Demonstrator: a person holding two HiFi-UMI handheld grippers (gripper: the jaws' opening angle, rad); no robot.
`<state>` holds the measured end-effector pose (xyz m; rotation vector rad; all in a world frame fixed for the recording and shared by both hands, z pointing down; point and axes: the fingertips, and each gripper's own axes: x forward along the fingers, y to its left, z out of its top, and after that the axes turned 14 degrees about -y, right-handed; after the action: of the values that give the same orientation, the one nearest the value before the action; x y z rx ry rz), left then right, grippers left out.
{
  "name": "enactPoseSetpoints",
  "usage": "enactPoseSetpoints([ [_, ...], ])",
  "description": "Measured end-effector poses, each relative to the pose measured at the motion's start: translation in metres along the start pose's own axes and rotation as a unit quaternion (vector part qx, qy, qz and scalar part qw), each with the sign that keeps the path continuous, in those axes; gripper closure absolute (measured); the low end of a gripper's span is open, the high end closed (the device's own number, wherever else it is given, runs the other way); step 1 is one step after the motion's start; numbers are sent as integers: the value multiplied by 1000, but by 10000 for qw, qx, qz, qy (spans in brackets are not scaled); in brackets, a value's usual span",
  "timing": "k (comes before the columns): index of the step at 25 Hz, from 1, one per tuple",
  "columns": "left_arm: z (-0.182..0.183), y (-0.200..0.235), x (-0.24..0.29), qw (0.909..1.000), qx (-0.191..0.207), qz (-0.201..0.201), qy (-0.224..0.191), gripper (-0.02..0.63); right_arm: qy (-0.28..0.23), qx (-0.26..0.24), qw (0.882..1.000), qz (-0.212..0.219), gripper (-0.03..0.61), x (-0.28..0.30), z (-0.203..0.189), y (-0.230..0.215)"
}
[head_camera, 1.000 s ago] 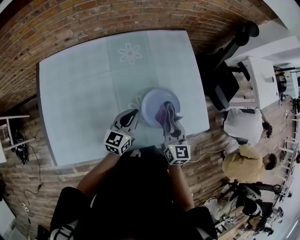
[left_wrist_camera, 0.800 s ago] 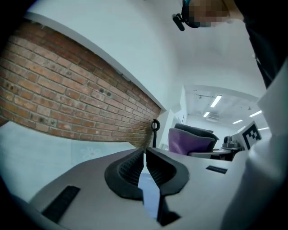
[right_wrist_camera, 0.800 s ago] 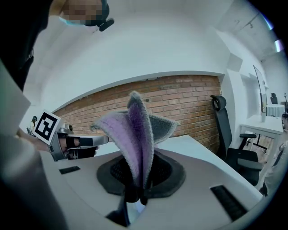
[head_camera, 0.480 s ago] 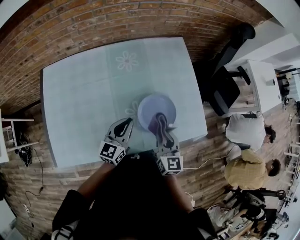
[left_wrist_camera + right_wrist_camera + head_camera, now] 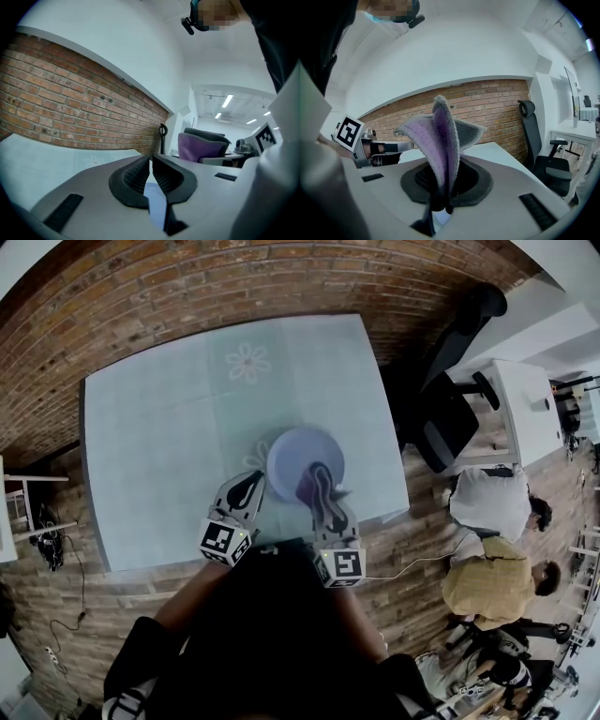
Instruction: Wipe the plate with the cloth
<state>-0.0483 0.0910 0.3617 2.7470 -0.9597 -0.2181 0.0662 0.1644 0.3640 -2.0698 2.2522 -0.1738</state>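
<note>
Nearest are the person's dark sleeves, each ending in a cube with black-and-white square markers point(image 5: 217, 540); these patterns are the only print to be seen.

The left claw point(image 5: 151, 163) has its ribbed jaws drawn almost together, with only a sliver between them. A pale surface shows through that gap, but I cannot tell if it is the plate's rim. From the head view it sits just at the plate's 8 o'clock edge.

The right claw point(image 5: 439, 185) is clamped on the cloth point(image 5: 440, 140), a fleecy piece, purple on one face and grey at the edges, standing up from the jaws in loose folds. The folds hide the jaw tips.

The plate point(image 5: 298, 454) is round, pale lilac-white and shallow, lying flat towards the 5 o'clock part of the pale teal worktop point(image 5: 159, 427). The cloth rests on its 5 o'clock portion and covers that part.

A faint white flower print point(image 5: 248, 362) lies at 11 o'clock from the plate.

Beyond the worktop stand a brick wall point(image 5: 234, 277) at 12 o'clock and a black office chair point(image 5: 448, 413) at 3 o'clock.
</note>
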Motion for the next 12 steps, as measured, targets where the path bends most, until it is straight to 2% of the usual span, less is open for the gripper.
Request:
enactPoseSetpoints([
  [12, -4, -8, 2, 10000, 19, -58, 60, 568, -33, -30, 10000, 88, 518, -1, 1, -4],
])
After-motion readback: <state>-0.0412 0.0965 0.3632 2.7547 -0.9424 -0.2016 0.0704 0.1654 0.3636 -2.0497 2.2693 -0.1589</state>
